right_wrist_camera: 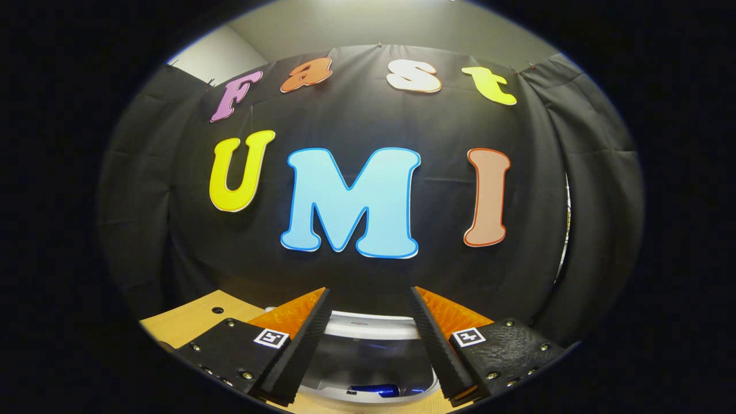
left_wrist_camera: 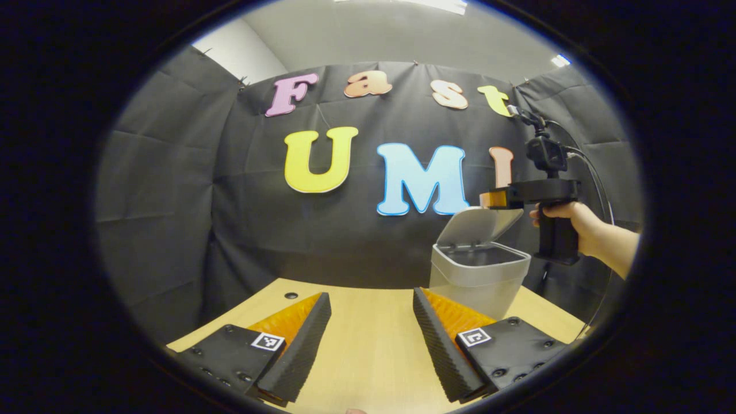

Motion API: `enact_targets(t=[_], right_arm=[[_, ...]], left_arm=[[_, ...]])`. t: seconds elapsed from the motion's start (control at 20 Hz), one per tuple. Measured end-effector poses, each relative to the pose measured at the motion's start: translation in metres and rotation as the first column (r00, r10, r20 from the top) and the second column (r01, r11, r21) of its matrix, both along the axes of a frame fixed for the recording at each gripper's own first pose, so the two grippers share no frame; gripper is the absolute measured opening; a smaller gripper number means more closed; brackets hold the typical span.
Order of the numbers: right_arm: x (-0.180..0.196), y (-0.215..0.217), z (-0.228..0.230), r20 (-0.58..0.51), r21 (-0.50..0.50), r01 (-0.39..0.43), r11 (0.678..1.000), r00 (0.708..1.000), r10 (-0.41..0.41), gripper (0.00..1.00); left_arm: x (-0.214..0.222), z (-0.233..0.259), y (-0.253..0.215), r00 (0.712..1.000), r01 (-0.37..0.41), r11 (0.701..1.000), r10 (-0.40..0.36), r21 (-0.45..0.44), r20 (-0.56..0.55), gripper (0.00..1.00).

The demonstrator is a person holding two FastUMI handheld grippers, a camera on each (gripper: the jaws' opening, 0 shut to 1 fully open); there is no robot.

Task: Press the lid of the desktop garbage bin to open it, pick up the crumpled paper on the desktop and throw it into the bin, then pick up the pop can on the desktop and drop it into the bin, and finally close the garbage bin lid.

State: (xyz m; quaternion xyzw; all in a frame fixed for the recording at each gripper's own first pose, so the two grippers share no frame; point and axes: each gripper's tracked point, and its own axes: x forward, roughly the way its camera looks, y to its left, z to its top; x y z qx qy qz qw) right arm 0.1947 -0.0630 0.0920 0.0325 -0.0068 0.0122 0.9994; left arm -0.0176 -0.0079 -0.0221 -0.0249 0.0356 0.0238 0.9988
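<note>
My left gripper [left_wrist_camera: 372, 339] hovers low over the table [left_wrist_camera: 368, 322], short of the bin [left_wrist_camera: 479, 276], fingers spread and empty. The bin's lid [left_wrist_camera: 478, 225] stands tilted up. My right gripper [right_wrist_camera: 368, 339] hangs above the open bin [right_wrist_camera: 368, 325], fingers apart, empty; the pop can [right_wrist_camera: 375, 391] lies inside.

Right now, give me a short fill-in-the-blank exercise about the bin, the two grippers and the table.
1. The lid of the garbage bin stands ____.
2. The right gripper hangs above the bin, held by a person's ____.
3. The left gripper hovers with its fingers ____ over the wooden table.
4. In the right gripper view, a ____ object lies inside the bin.

Missing words: open; hand; open; blue
</note>
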Motion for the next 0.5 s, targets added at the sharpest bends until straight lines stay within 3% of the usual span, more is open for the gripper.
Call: enact_targets(t=[0.25,0.35,0.4,0.5], right_arm=[[0.009,0.018,-0.053,-0.096,0.000,-0.013,1.000,0.995,0.013,0.88],[0.011,0.019,-0.068,-0.106,0.010,-0.002,1.000,0.994,0.003,0.88],[0.013,0.021,-0.070,-0.098,0.018,0.000,1.000,0.995,0.002,0.89],[0.015,0.022,-0.075,-0.082,0.027,-0.001,1.000,0.997,0.003,0.88]], left_arm=[[0.010,0.005,0.005,0.999,0.048,0.999,-0.048,0.001,0.020,0.98],[0.014,-0.002,0.009,0.998,0.060,0.998,-0.060,0.007,0.008,0.90],[0.015,-0.006,0.011,0.998,0.062,0.998,-0.062,0.006,0.001,0.97],[0.019,-0.004,0.016,0.998,0.062,0.998,-0.062,-0.009,0.001,0.98]])
